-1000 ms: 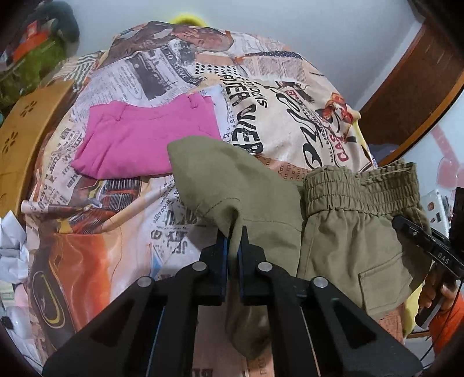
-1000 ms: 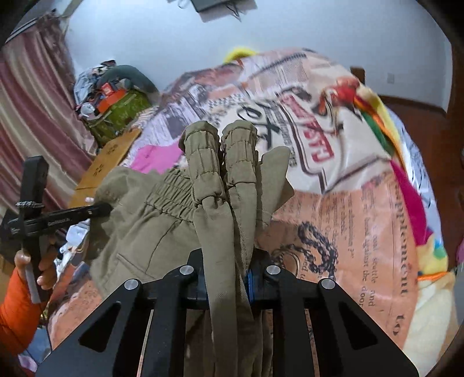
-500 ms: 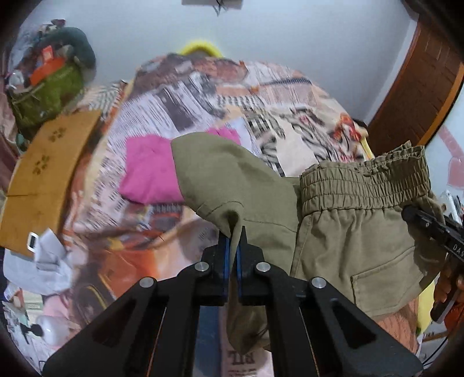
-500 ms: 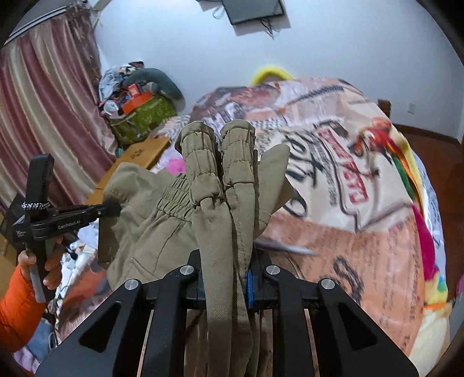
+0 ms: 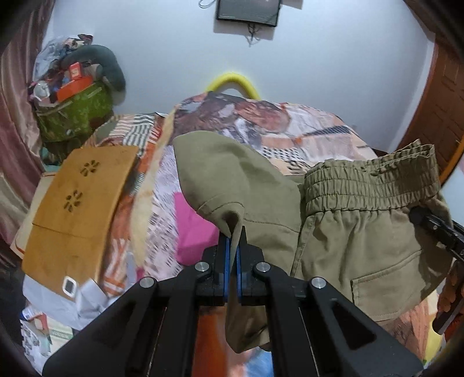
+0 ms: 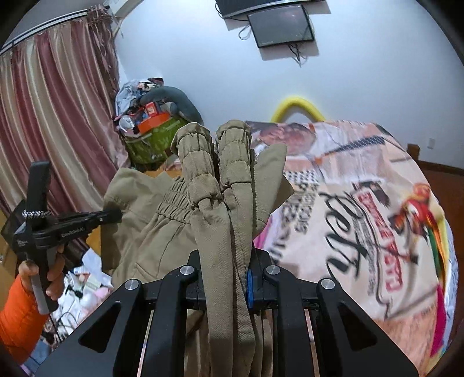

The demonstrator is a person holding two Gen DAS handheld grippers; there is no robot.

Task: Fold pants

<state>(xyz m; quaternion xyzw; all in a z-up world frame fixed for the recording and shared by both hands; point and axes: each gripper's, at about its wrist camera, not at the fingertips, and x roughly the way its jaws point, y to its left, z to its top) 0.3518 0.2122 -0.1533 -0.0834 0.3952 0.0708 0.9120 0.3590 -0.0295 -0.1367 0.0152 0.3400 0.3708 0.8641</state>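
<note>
Olive-green pants [image 5: 348, 232] hang in the air between my two grippers, above the bed. My left gripper [image 5: 231, 240] is shut on a hem edge of the pants. My right gripper [image 6: 229, 261] is shut on the bunched elastic waistband [image 6: 214, 162], which folds over its fingers and hides them. The right gripper also shows at the far right of the left wrist view [image 5: 435, 229], and the left gripper at the left of the right wrist view [image 6: 113, 216]. The lower part of the pants is hidden behind the grippers.
The bed has a newspaper-print cover [image 6: 362, 203]. A folded pink garment [image 5: 194, 229] lies on it. A brown cardboard sheet [image 5: 78, 208] and a green bag with clutter [image 5: 75, 116] stand at the left. A curtain [image 6: 52, 116] and a wall screen [image 6: 281, 26] are behind.
Both grippers have risen with the pants and tilted upward, so the wall and screen now show. The grips on the pants are unchanged.
</note>
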